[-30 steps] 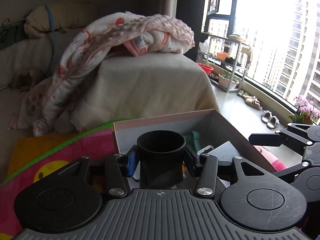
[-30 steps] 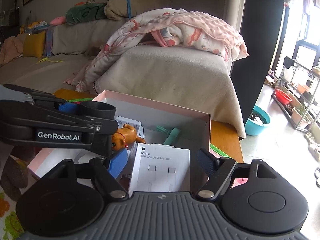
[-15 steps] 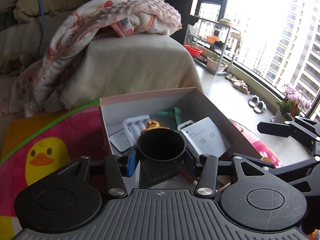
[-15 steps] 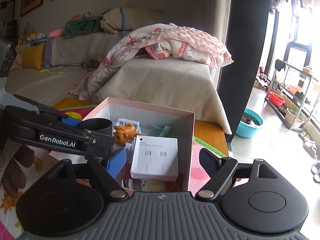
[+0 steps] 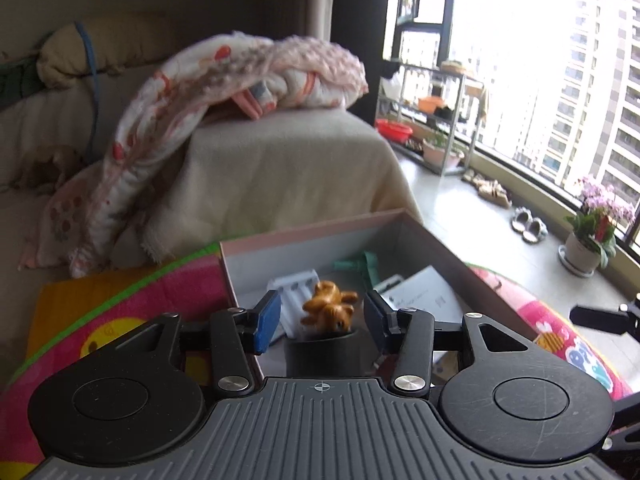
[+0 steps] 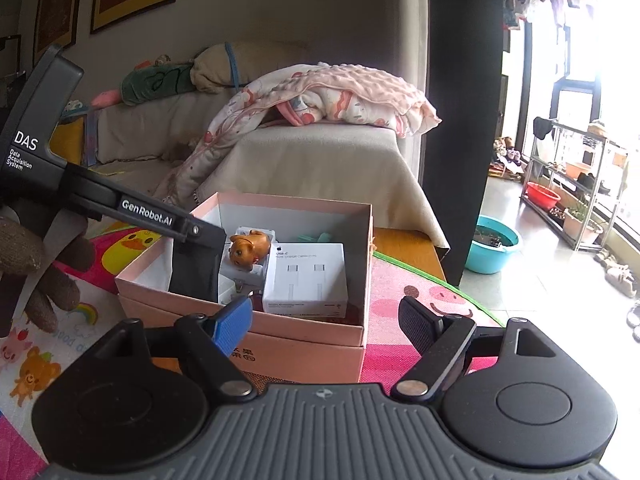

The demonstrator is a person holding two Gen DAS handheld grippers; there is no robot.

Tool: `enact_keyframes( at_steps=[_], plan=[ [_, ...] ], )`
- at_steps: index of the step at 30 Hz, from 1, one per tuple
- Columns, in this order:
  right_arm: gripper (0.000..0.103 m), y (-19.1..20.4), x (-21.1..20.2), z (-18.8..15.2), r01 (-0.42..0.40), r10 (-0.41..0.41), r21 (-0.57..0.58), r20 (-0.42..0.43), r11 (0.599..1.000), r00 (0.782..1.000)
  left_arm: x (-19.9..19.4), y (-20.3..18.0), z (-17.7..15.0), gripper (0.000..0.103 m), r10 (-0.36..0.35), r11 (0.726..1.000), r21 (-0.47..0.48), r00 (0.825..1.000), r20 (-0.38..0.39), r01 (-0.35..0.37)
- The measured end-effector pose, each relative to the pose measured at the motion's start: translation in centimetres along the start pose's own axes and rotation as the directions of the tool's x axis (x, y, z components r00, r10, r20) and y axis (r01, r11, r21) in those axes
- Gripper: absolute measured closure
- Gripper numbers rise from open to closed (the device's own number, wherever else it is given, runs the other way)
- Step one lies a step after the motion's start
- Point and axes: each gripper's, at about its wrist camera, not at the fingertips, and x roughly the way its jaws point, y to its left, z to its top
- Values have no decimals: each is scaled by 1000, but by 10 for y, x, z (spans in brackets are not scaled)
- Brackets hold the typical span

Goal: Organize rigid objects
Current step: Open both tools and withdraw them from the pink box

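A black cup (image 5: 322, 354) stands low inside the pink box (image 5: 320, 228), its rim just under my left gripper (image 5: 322, 312). The blue pads (image 5: 266, 320) stand a little off the cup's sides while the jaws are closing. In the right wrist view the cup (image 6: 192, 270) leans at the box's (image 6: 280, 200) front left, under the left gripper (image 6: 206, 236). The box also holds an orange toy animal (image 6: 246, 250), a white cable carton (image 6: 306, 276) and a white charger (image 5: 294, 284). My right gripper (image 6: 326, 314) is open and empty in front of the box.
The box rests on a pink cartoon play mat (image 6: 408, 292). Behind it is a beige sofa (image 6: 320, 160) with a pink blanket (image 6: 340, 96). A gloved hand (image 6: 24, 256) holds the left gripper. A teal basin (image 6: 494, 242) and a shelf rack (image 6: 576, 188) stand on the floor at right.
The black cup was clamped between the left pads; now it sits lower in the box, free of them. The right gripper has drawn back from the box.
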Motion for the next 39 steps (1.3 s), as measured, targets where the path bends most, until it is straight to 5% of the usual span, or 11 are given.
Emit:
enact_keyframes(
  at_steps=[6, 10, 13, 17, 18, 21, 27, 39],
  plan=[
    [18, -7, -16, -21, 23, -18, 78, -62, 997, 998, -70, -15, -20, 53, 18, 1000, 17, 993, 120, -20],
    [18, -12, -14, -43, 7, 23, 175, -173, 985, 985, -99, -31, -73, 53, -13, 1000, 20, 1000, 10, 12],
    [18, -9, -13, -58, -7, 59, 226, -227, 974, 972, -109, -39, -115, 53, 50, 999, 4, 997, -53, -50],
    [17, 8, -15, -69, 52, -6, 189, -237, 981, 972, -94, -41, -150, 52, 96, 992, -63, 985, -144, -106],
    [15, 13, -14, -70, 66, -27, 157, -242, 985, 970, -93, -44, -155, 51, 114, 991, -62, 987, -116, -122],
    [0, 25, -8, -75, 82, -62, 60, -275, 995, 959, -87, -55, -159, 47, 147, 988, -39, 986, -83, -151],
    [0, 24, -11, -78, 90, -69, 79, -233, 993, 970, -80, -56, -155, 35, 131, 985, -107, 988, -75, -139],
    [0, 25, -9, -80, 134, -110, 107, -209, 985, 972, -79, -66, -155, 36, 209, 969, -119, 975, -79, -217]
  ],
)
